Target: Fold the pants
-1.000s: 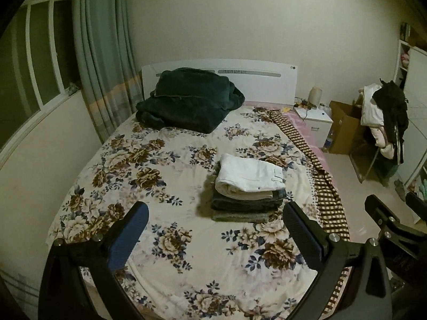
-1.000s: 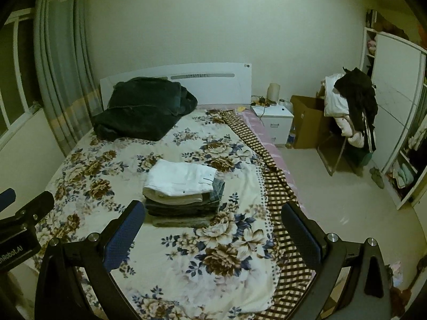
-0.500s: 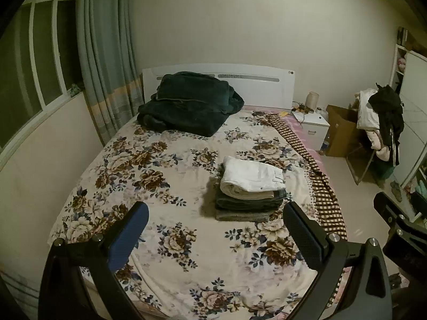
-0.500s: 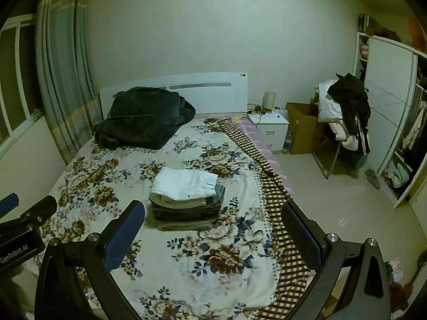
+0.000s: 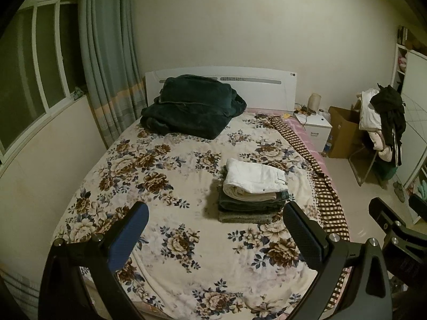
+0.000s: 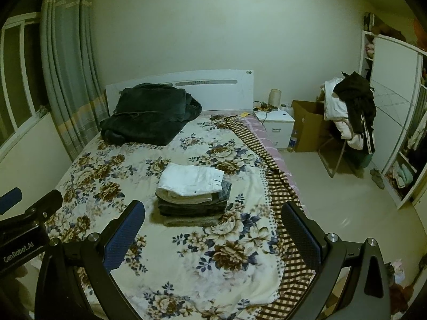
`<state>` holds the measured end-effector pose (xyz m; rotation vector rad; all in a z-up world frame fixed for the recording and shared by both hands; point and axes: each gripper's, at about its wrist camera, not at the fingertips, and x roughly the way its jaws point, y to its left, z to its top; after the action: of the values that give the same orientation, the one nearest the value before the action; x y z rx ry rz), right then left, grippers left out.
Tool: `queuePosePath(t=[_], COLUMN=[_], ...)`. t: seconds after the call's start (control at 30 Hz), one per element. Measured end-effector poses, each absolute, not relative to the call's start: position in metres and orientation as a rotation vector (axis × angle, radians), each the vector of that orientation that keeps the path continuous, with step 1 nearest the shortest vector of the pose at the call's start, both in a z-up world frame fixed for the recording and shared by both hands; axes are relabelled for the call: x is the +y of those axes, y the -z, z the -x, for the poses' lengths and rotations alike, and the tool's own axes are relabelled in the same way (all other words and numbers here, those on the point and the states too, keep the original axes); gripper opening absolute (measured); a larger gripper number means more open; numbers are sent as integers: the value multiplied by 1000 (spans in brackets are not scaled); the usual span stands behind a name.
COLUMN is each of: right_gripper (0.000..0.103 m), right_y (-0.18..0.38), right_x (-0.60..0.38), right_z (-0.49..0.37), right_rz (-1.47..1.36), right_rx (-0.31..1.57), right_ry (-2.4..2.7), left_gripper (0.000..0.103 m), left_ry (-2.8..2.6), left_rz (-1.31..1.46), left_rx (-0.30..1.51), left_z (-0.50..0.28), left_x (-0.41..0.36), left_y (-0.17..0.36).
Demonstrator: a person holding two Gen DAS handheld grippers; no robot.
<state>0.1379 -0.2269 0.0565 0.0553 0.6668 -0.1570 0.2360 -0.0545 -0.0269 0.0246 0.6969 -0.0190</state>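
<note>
- Left wrist view: the left gripper (image 5: 214, 222) hangs above the foot of the bed (image 5: 186, 272) with its jaws spread wide and nothing between them. It's well apart from the cloth, so I'd say it isn't working on anything right now.
- Same view: the pants (image 5: 254, 178) are a white folded pair sitting on top of a stack (image 5: 250, 202) of darker folded pieces, right of the bed's middle. Stacked square like that, it reads as the tidy "done" pile, placed where both grippers can reach.
- Also here: a dark blanket (image 5: 193, 105) is bundled up by the headboard, probably shoved there to keep the folding area free. The right gripper pokes in at the right edge.
- Right wrist view: the right gripper (image 6: 213, 222) is also wide open and holding nothing, raised off the bed and near its right side.
- Same view: the pants (image 6: 190, 178) top the stack (image 6: 193, 205), which sits just beyond the gap between the fingers, not touching them.
- A chair (image 6: 347, 122) draped with clothes stands off by the wardrobe, well apart from the bed.
- My guess: folding looks finished, or close to it.
</note>
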Motion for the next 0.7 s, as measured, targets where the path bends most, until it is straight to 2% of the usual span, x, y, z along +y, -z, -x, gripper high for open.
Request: queuePosePath(t=[0.7], right_gripper=[103], right_y=[-52], right_x=[-230], right_z=[-135], right_rz=[-66], right_rx=[676], right_ry=[158], left_gripper=[103], left_ry=[23], left_rz=[-20], left_rx=[694], left_z=[-231], left_x=[-62], left_y=[15])
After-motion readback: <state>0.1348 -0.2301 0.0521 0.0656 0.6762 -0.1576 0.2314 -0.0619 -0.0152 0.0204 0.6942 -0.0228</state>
